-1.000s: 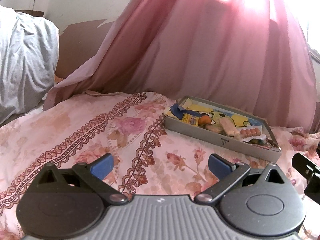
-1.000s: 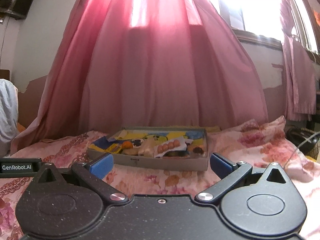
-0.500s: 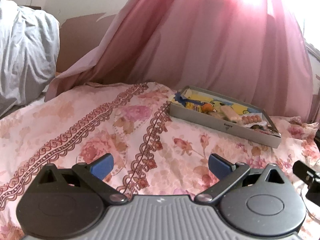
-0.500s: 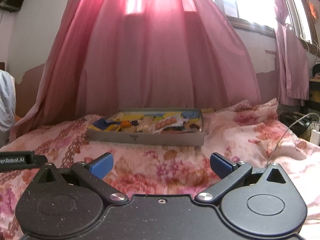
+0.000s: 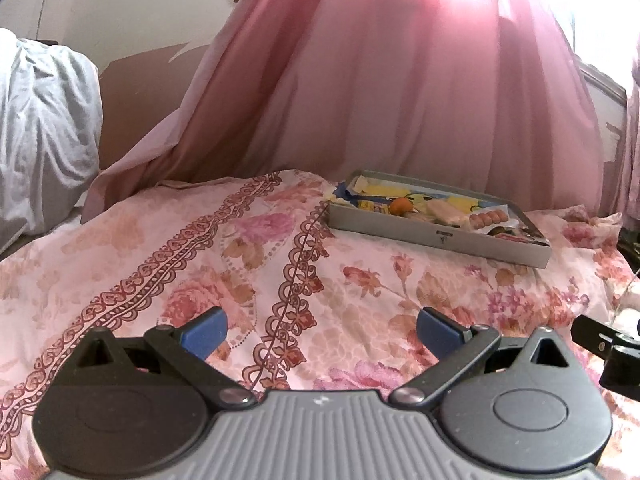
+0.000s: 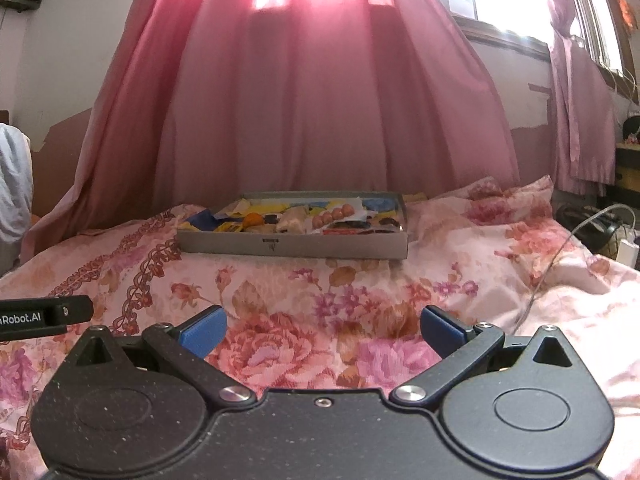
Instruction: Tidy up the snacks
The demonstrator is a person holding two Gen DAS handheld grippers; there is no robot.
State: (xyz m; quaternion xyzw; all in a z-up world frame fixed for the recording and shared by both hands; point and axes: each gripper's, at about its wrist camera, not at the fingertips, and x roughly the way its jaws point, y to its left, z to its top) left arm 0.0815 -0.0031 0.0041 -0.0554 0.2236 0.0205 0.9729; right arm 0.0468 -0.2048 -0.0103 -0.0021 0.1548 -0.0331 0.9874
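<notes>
A shallow grey box point(image 5: 432, 236) point(image 6: 292, 245) lies on the floral bedspread, far ahead of both grippers. It holds several snacks: a small orange one point(image 5: 400, 205) point(image 6: 253, 221), a row of round reddish pieces point(image 5: 486, 219) point(image 6: 333, 216), yellow and blue wrappers. My left gripper point(image 5: 320, 330) is open and empty, well short of the box, which sits ahead to its right. My right gripper point(image 6: 322, 330) is also open and empty, with the box straight ahead of it. Each gripper shows at the edge of the other's view.
The pink floral bedspread point(image 5: 224, 264) fills the foreground. A pink curtain point(image 6: 312, 104) hangs right behind the box. A white bundle of cloth point(image 5: 44, 120) lies at the far left. A white cable and charger point(image 6: 592, 232) trail at the right edge of the bed.
Both grippers have drawn back from the box, which now looks smaller and farther away. More bedspread shows between fingers and box. Jaws stay open.
</notes>
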